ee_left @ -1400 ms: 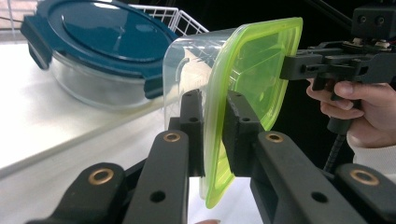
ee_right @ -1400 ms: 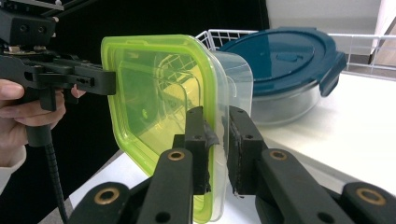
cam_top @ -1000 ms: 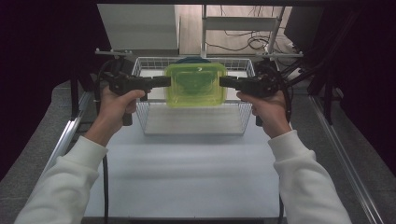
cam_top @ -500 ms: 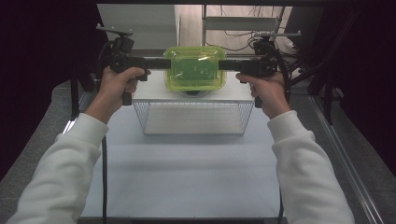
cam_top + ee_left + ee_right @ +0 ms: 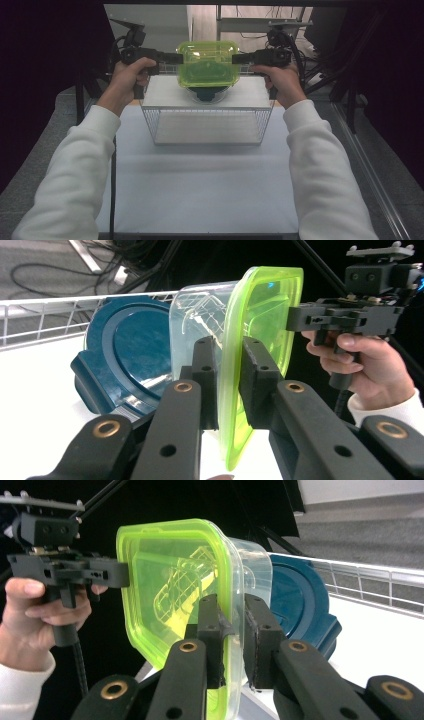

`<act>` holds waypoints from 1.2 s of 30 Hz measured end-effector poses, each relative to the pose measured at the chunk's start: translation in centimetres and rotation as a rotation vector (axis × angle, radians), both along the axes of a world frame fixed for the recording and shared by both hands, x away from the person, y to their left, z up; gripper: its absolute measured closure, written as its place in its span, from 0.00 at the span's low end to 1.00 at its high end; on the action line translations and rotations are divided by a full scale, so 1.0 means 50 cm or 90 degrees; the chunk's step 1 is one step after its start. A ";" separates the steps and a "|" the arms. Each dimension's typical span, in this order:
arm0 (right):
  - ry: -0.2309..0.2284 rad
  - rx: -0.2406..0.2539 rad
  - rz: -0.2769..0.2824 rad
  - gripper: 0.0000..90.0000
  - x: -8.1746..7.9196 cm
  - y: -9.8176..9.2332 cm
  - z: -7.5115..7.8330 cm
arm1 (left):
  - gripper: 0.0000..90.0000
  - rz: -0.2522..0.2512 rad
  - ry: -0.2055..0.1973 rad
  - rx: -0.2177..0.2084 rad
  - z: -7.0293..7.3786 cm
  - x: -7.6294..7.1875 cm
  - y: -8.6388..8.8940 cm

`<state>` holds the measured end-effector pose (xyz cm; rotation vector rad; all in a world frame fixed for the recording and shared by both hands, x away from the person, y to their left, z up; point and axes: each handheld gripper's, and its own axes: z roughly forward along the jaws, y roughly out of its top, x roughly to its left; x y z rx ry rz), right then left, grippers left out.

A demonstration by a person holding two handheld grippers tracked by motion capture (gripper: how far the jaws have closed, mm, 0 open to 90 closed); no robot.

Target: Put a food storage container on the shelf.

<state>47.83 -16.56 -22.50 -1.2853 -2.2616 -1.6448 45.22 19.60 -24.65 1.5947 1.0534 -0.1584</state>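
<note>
High view: clear plastic container with lime-green lid (image 5: 208, 63) hangs in the air over the far edge of the wire basket (image 5: 207, 134), above a dark blue lid (image 5: 206, 93). Left gripper (image 5: 174, 57) and right gripper (image 5: 239, 58) each pinch the lid's rim flange from opposite sides, jaws nearly closed on it. Looks light, thin-walled and slick; a rim-only grip risks flexing or popping the lid, so keep both sides level.
</note>
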 end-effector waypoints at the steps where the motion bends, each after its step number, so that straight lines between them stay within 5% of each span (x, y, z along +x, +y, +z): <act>1: 0.008 0.004 -0.002 0.88 0.006 0.000 -0.004 | 0.88 0.002 0.003 -0.001 -0.002 0.004 0.001; 8: 0.043 0.006 -0.010 0.88 0.036 0.008 -0.027 | 0.88 0.013 0.028 0.002 -0.022 0.029 0.005; 21: 0.087 0.051 -0.034 0.86 0.075 0.007 -0.049 | 0.87 0.043 0.070 -0.044 -0.049 0.068 0.009; 36: 0.127 0.077 -0.058 0.81 0.101 0.006 -0.074 | 0.81 0.062 0.086 -0.050 -0.071 0.092 0.001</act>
